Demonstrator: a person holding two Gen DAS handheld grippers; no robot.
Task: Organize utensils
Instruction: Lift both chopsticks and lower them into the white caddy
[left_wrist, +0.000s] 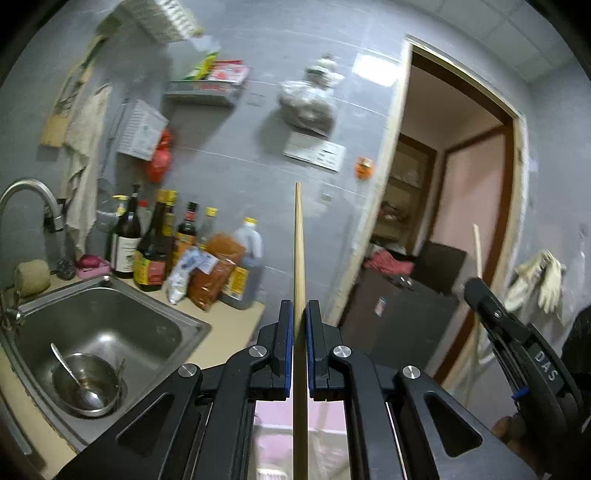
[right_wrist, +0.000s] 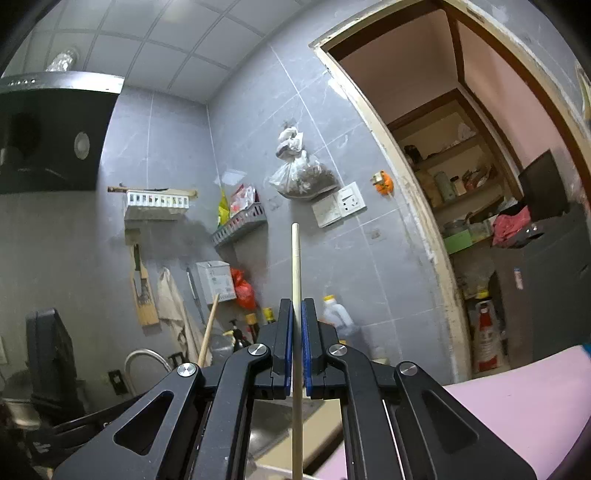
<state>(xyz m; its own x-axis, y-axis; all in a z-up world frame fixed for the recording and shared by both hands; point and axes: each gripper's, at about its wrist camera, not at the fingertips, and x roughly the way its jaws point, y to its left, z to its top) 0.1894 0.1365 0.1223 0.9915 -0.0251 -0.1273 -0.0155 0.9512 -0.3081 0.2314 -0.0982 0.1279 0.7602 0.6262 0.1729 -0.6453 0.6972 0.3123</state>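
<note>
While both tools point up toward the tiled wall, each is clamped on its own chopstick. L gripper (left_wrist: 298, 310) has its blue pads pressed vs. a tan chopstick (left_wrist: 298, 258), which runs straight up between the jaws, tip near a wall socket. R gripper (right_wrist: 297, 308) pinches a paler chopstick (right_wrist: 296, 266) the same way, upright, tip just below the wall basket level. Seen from the left cam, the R gripper (left_wrist: 480, 291) sits at far right w/ its stick poking up. Below left lies a steel sink (left_wrist: 155, 306) holding a bowl (left_wrist: 64, 384) w/ a spoon (left_wrist: 70, 369) in it. Sauce bottles (left_wrist: 155, 243) crowd the counter behind the sink, beside the faucet (left_wrist: 26, 192). An open doorway (left_wrist: 461, 206) stands to the right.
</note>
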